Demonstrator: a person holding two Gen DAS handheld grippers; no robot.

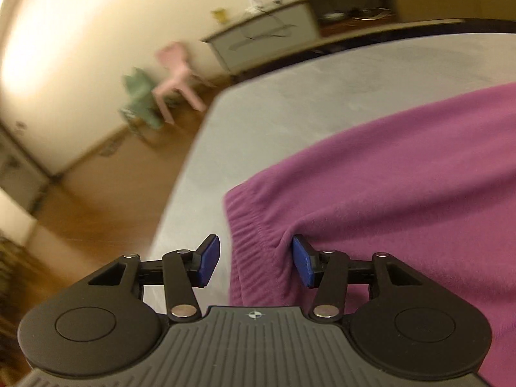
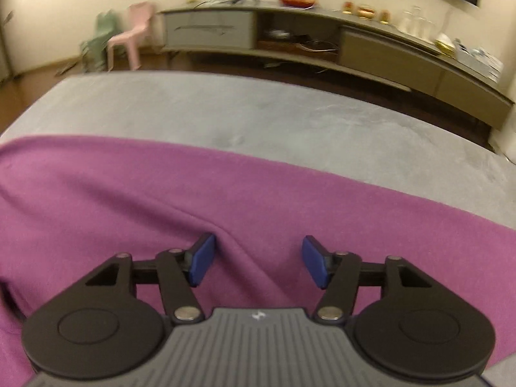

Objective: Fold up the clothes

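A purple fleece garment [image 1: 403,174] lies spread on a grey bed [image 1: 290,96]. Its gathered elastic waistband [image 1: 254,235] is at the garment's left end. My left gripper [image 1: 256,261] is open, with the waistband edge lying between its blue pads; nothing is pinched. In the right wrist view the same purple garment [image 2: 161,193] covers the near part of the grey bed [image 2: 258,113]. My right gripper [image 2: 256,261] is open just above a soft ridge of the cloth that runs between its pads.
Beyond the bed's far edge stands a long low cabinet [image 2: 322,38] with clutter on top. A pink chair [image 2: 129,35] and a green chair [image 2: 100,42] sit on the wooden floor [image 1: 96,193] to the left. The bed's left edge drops off near my left gripper.
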